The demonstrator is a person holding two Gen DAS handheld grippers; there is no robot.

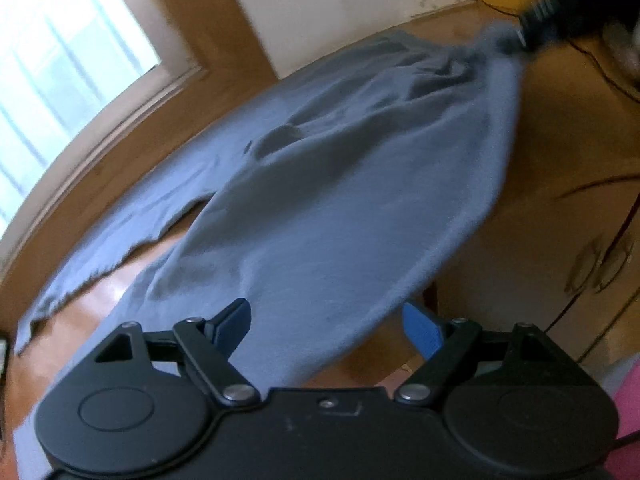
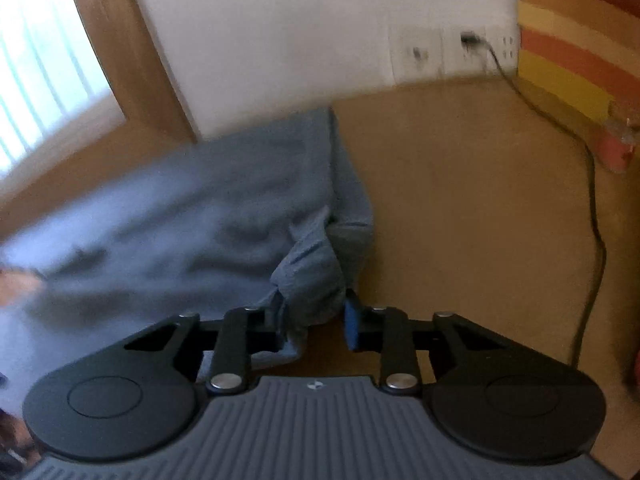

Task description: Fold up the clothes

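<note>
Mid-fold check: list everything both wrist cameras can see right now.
blue-grey cloth garment: one, blue-grey, spread on the table, far right corner bunched.
brown wooden table: one, brown, under the garment.
black cable: one, black, across the table's right side up to the wall socket.
white wall socket: one strip, white, on the wall behind the table.
striped object: one, orange, yellow and red, far right; kind unclear.
wood-framed window: one, bright, far left.
left gripper: one, black with blue pads, open over the garment's near edge.
right gripper: one, black with blue pads, shut on the bunched corner.
</note>
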